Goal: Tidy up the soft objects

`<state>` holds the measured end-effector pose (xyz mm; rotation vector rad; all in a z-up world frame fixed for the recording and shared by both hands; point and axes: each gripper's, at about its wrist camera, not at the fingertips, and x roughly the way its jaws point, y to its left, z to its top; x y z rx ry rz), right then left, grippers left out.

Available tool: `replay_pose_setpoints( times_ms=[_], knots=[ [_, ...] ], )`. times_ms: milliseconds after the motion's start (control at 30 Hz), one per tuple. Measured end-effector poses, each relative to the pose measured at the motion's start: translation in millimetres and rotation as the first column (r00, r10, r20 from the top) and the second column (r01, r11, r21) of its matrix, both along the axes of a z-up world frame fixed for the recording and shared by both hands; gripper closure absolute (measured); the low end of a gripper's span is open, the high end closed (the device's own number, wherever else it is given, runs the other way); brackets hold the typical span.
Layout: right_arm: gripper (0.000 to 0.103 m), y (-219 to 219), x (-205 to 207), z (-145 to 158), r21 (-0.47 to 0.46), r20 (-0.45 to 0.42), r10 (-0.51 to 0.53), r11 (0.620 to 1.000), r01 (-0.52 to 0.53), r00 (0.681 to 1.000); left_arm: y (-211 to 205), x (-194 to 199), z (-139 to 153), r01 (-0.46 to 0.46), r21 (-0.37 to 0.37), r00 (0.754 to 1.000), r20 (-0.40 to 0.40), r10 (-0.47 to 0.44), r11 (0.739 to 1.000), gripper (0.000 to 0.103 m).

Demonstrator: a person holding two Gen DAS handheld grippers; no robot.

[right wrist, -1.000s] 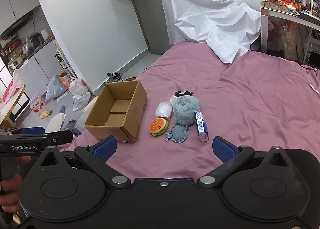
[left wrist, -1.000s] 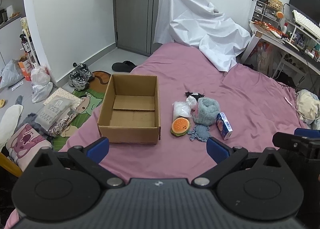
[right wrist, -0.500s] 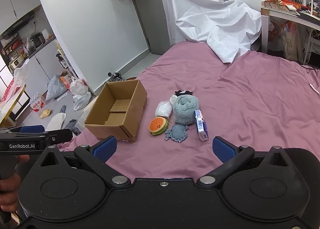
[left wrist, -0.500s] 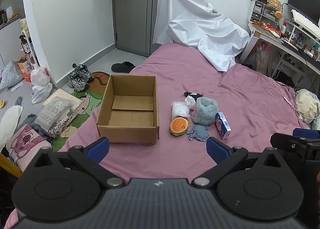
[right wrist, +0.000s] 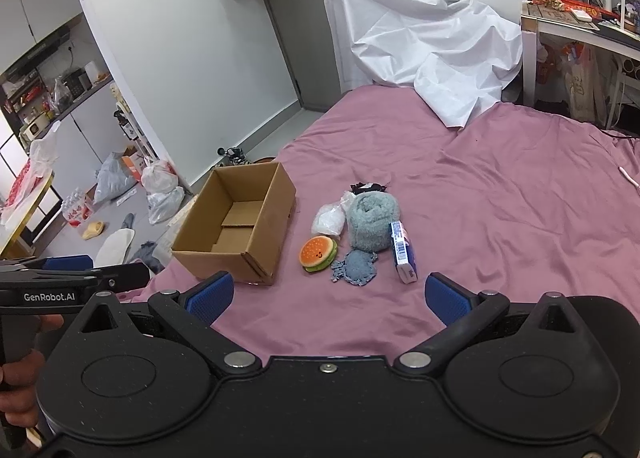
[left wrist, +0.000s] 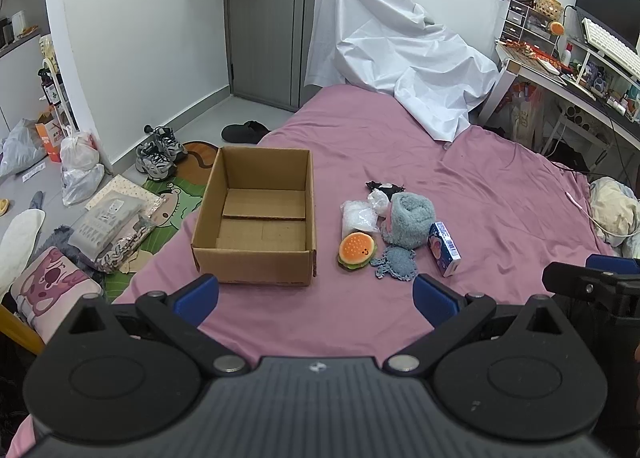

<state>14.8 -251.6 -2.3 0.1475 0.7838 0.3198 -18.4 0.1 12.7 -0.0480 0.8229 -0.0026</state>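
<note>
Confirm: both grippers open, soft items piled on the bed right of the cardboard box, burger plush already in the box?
Not quite. The burger plush still lies on the bed beside the cardboard box, which holds nothing; the left wrist view shows it. Left gripper and right gripper are open.

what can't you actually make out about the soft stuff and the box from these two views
- Small black-and-white item: left wrist view, mostly hidden behind the rolled grey-blue fluffy towel; in the right wrist view too small to identify.
- Print on the small blue carton: too small to read in either view.
- Near inner wall of the open brown cardboard box: hidden by its own front wall.
- Contents of the clear plastic bag: indistinct.
</note>
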Motion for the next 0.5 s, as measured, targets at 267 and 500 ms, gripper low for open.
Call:
replay_pose_setpoints(
  times_ms=[267, 500],
  knots=[
    [0.0, 0.3, -0.5, -0.4, -0.004, 0.0, 0.0, 1.0, 0.0, 1.0, -0.1, -0.1, -1.1, -0.005, -0.004, 1.0, -0.004, 0.005, 1.0, 0.0],
    [0.0, 1.9, -0.9, -0.4, -0.011, 0.0, -0.002, 1.0, 0.002, 1.0, 0.8, -3.1, -2.3, -0.012, -0.01, 1.0, -0.004, 0.012, 1.0, 0.0]
  ],
)
